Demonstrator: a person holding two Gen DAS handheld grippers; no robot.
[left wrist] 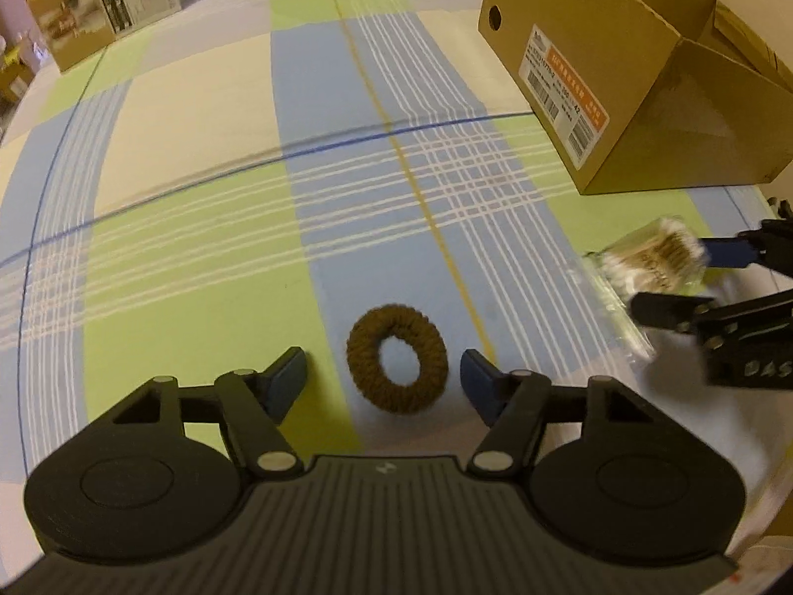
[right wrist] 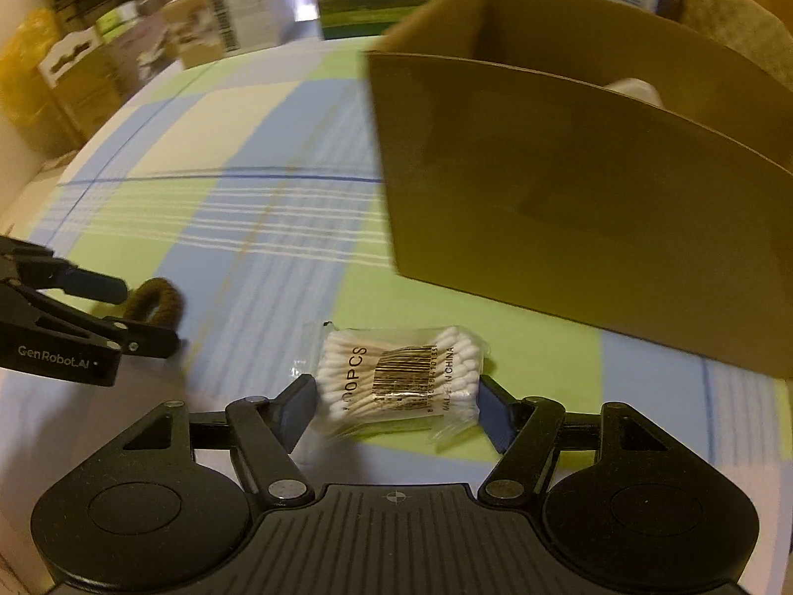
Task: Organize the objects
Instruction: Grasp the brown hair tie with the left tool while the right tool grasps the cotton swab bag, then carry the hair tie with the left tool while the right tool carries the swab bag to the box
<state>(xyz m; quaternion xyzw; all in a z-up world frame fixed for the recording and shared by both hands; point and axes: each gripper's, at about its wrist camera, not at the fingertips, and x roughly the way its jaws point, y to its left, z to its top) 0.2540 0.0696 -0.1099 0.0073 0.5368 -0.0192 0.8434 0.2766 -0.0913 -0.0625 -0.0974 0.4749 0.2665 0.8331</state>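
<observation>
On a checked tablecloth (left wrist: 198, 228), I work two pickups at once. My left gripper (left wrist: 381, 372) has its jaws spread wide around a brown hair tie (left wrist: 398, 378), which lies flat on the cloth between the fingertips with a clear gap on either side. My right gripper (right wrist: 398, 399) brackets a clear packet of cotton swabs (right wrist: 401, 382); both blue pads sit at the packet's ends, and I cannot tell whether they are pressing it yet or only touching the wrapper. The packet lies on the cloth just in front of an open cardboard box (right wrist: 594, 188), where something pale shows over the far wall.

I judge this to be the grasping step, with nothing lifted yet. Next, each gripper needs to close squarely: the left on the soft ring without pushing it away, the right firmly enough that the slippery film does not slide out. After that, both items would likely go up and over the box wall. The tall near wall calls for a generous lift.
</observation>
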